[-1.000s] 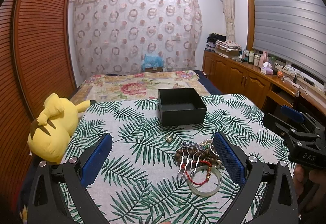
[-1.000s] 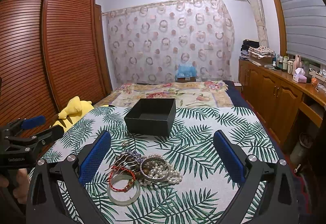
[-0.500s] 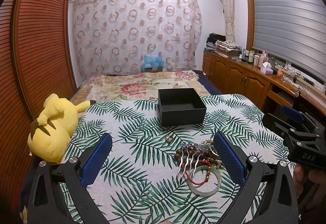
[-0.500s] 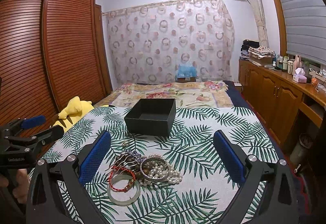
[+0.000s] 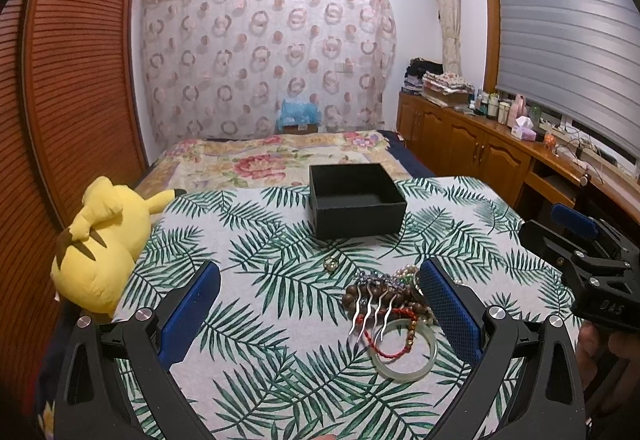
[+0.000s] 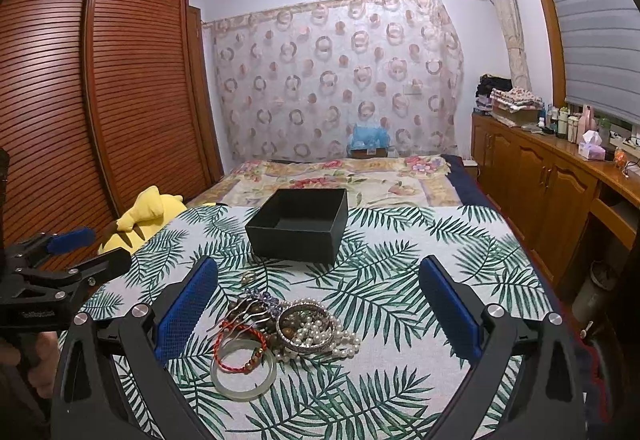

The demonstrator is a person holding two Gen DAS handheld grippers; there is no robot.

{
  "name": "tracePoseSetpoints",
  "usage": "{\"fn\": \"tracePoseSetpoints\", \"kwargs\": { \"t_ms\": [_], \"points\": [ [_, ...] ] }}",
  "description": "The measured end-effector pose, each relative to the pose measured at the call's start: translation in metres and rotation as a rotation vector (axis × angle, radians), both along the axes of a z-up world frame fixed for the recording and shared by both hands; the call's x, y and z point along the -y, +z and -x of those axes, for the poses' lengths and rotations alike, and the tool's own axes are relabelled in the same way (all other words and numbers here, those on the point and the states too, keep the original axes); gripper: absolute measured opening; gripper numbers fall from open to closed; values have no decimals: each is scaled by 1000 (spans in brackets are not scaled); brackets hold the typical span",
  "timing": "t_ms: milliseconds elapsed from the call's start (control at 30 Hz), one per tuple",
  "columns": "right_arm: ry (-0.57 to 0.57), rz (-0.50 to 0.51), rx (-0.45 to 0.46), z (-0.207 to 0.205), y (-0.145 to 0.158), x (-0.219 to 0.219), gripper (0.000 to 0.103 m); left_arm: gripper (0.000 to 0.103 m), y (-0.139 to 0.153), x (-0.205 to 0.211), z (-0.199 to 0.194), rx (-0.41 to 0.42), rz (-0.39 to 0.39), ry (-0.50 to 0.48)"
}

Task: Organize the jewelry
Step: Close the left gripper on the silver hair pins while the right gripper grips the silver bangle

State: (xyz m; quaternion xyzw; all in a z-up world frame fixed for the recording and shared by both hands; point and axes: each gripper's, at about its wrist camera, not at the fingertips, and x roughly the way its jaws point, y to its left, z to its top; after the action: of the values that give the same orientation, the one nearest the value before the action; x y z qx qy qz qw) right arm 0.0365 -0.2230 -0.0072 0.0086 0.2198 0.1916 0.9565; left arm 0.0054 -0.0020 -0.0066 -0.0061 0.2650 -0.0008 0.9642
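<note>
A pile of jewelry [image 6: 280, 328] lies on the leaf-print tablecloth: a pale jade bangle [image 6: 244, 370], a red cord bracelet [image 6: 236, 352], a metal hair comb [image 5: 372, 308], pearls [image 6: 336, 336] and brown beads. A small ring [image 5: 330, 262] lies apart, near the open, empty black box [image 5: 356, 200] behind the pile. My left gripper [image 5: 320, 316] is open above the table, the pile by its right finger. My right gripper [image 6: 318, 316] is open, the pile between its fingers and nearer the left one. Both hold nothing.
A yellow plush toy [image 5: 100, 244] sits at the table's left edge. A bed [image 5: 280, 156] lies behind the table. Wooden cabinets [image 6: 540, 180] with bottles run along the right wall, a wooden wardrobe [image 6: 100, 100] along the left.
</note>
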Motion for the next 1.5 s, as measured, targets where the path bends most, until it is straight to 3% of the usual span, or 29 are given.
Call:
{"fn": "tracePoseSetpoints", "kwargs": {
  "t_ms": [300,633,800,1000,1367,1500],
  "points": [
    [50,29,-40,-11,-23,-2,100,96,-24,-9,-14,-60,4,4],
    [146,83,-125,-25,-45,-16,85,96,-41,-20,-26,-108,3,10],
    [219,120,-176,-32,-58,-26,67,96,-50,-24,-31,-135,6,1],
    [286,200,-242,-45,-78,-42,53,96,-69,-21,-39,-189,4,-33],
    [372,306,-281,-65,-91,-60,17,96,-87,-17,-49,-246,50,-112],
    [395,283,-273,-64,-86,-56,7,81,-93,-11,-55,-271,73,-156]
  ]
}}
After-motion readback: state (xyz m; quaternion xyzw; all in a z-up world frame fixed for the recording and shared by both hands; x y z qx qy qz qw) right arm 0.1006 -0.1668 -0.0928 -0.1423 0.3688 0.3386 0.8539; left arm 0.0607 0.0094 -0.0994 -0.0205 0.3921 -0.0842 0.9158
